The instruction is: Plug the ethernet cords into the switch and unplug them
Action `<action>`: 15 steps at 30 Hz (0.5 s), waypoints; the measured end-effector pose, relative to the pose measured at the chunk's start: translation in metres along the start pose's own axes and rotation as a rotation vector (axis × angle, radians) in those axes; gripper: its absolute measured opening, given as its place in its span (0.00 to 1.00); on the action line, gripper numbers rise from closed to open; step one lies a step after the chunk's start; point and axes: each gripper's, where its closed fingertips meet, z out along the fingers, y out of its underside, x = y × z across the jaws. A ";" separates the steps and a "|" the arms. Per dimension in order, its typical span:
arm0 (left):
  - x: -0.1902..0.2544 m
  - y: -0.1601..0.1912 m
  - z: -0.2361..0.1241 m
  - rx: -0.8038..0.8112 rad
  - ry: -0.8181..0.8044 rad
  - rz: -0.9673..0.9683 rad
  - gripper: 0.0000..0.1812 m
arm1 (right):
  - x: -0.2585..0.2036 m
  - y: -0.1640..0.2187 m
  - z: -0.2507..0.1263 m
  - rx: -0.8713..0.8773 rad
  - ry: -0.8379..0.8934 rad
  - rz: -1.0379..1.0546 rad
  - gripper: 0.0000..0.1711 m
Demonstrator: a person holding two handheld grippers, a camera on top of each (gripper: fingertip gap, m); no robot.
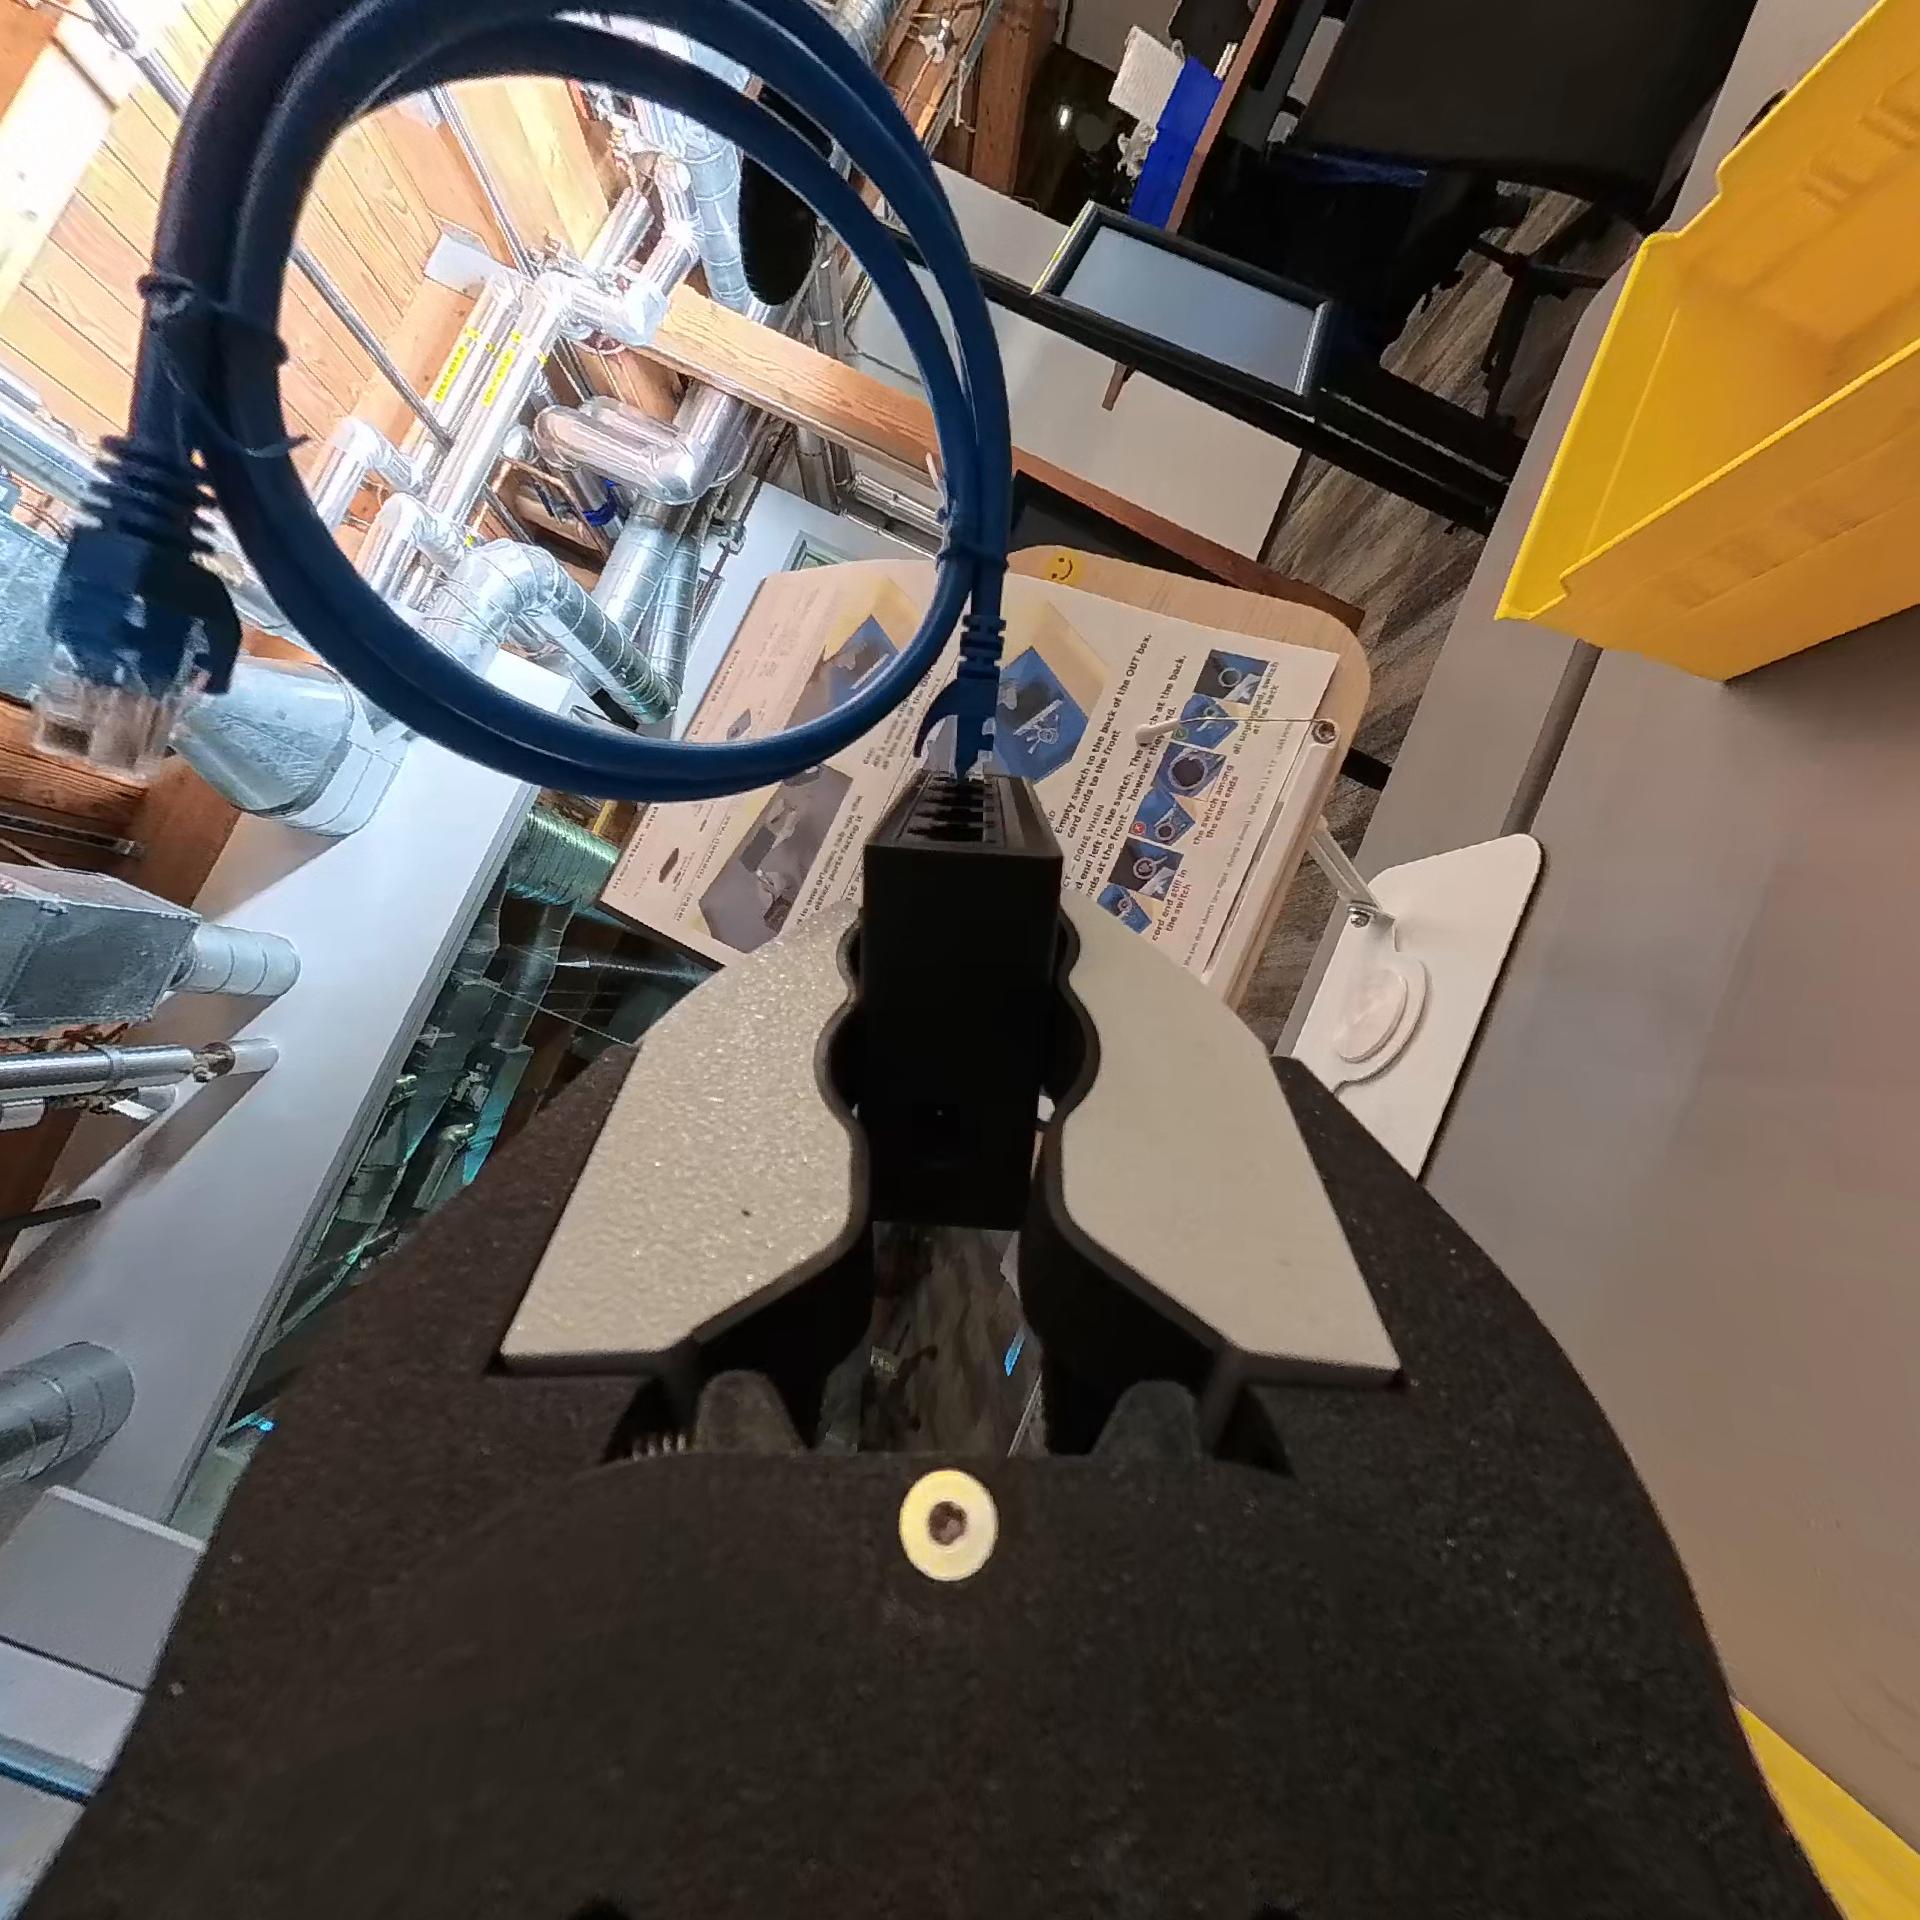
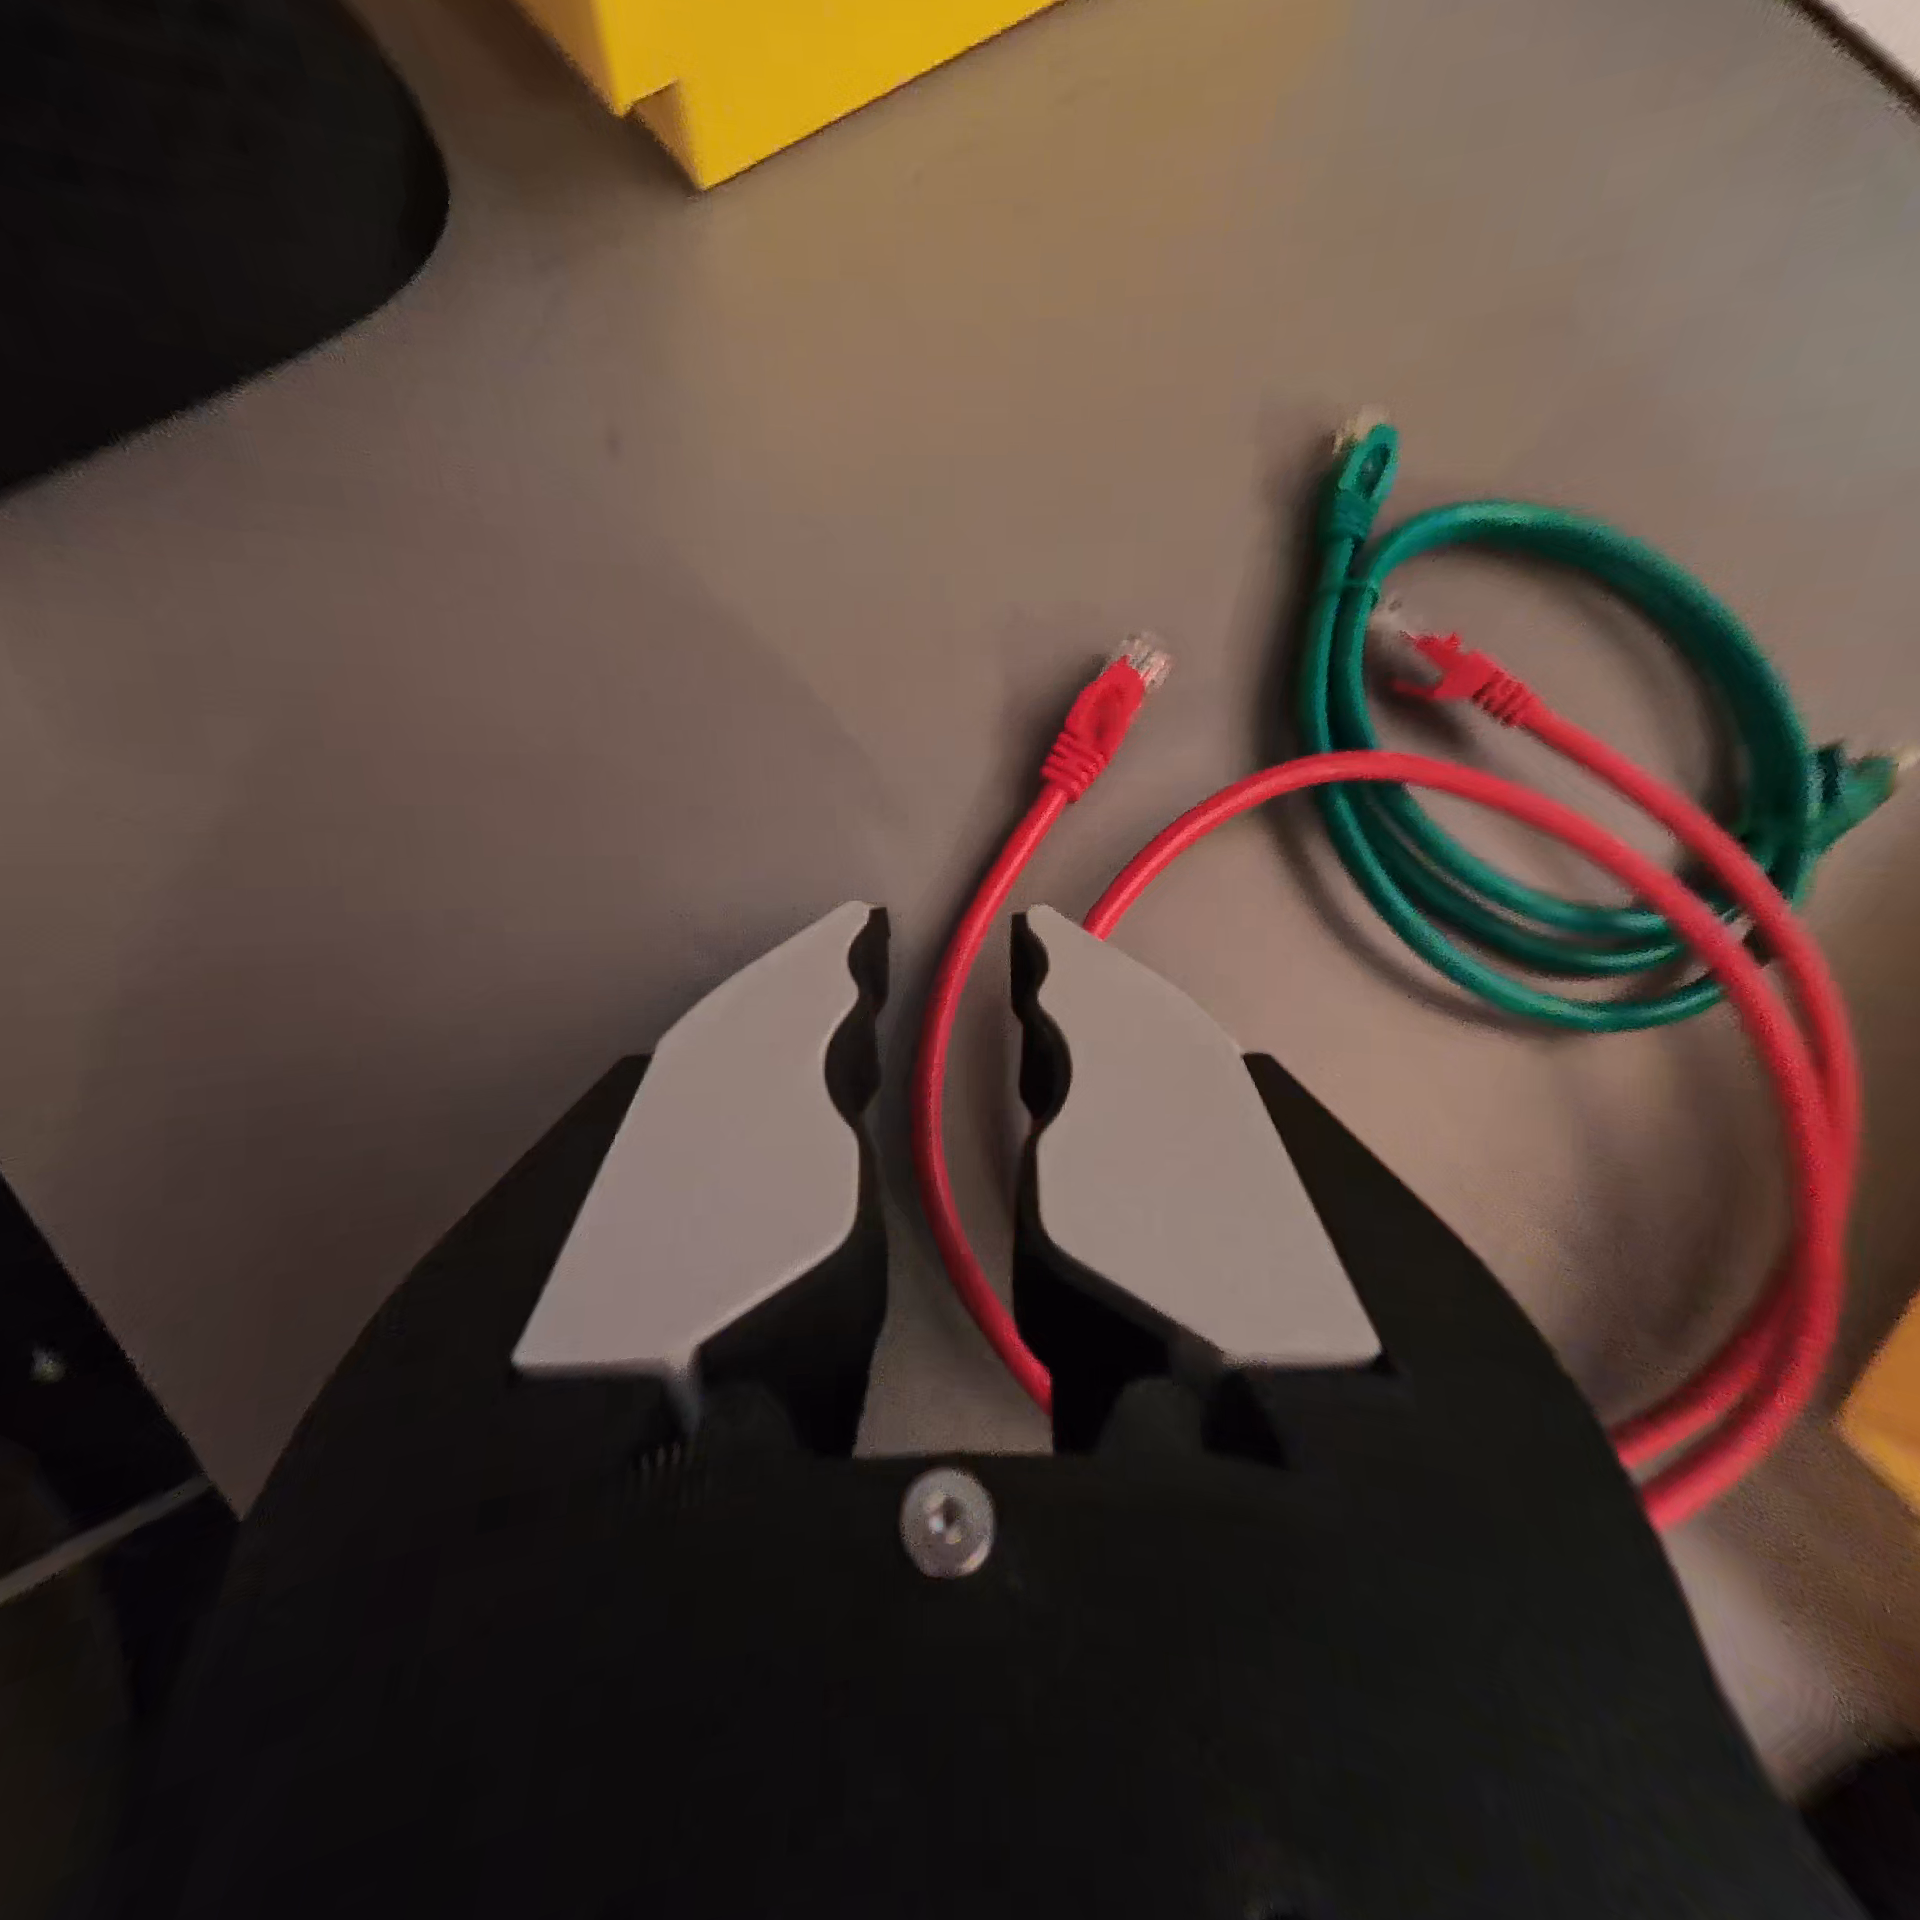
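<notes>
The left gripper (image 1: 961, 971) clamps the black switch (image 1: 958, 997), with the blue cord (image 1: 977, 436) plugged in at its far end. The right gripper (image 2: 948, 925) hangs open over the red cord (image 2: 940, 1091); the green cord (image 2: 1662, 582) lies farther right. Both are still unplugged.

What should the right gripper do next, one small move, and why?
Probably slide forward and close on the red cord near its plug: the right gripper is open astride it, while the left gripper holds the switch with only the blue cord plugged in.
</notes>
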 end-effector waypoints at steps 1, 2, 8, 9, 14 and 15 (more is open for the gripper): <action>0.000 0.000 0.000 0.001 0.002 -0.002 0.16 | 0.000 0.001 0.003 0.011 0.010 0.055 0.13; 0.001 -0.001 0.000 0.001 0.002 -0.001 0.16 | 0.000 0.002 0.005 0.015 0.028 0.092 0.13; 0.000 -0.007 -0.002 0.020 0.001 -0.006 0.16 | 0.004 0.017 0.014 -0.051 0.108 0.130 0.09; -0.001 -0.008 -0.003 0.023 0.000 -0.009 0.16 | 0.005 0.017 0.015 -0.043 0.099 0.143 0.09; -0.004 -0.010 -0.005 0.031 -0.006 -0.017 0.16 | 0.002 0.013 0.018 -0.032 0.034 0.142 0.04; -0.004 -0.011 -0.005 0.033 -0.006 -0.018 0.16 | 0.002 0.012 0.018 -0.032 0.034 0.122 0.04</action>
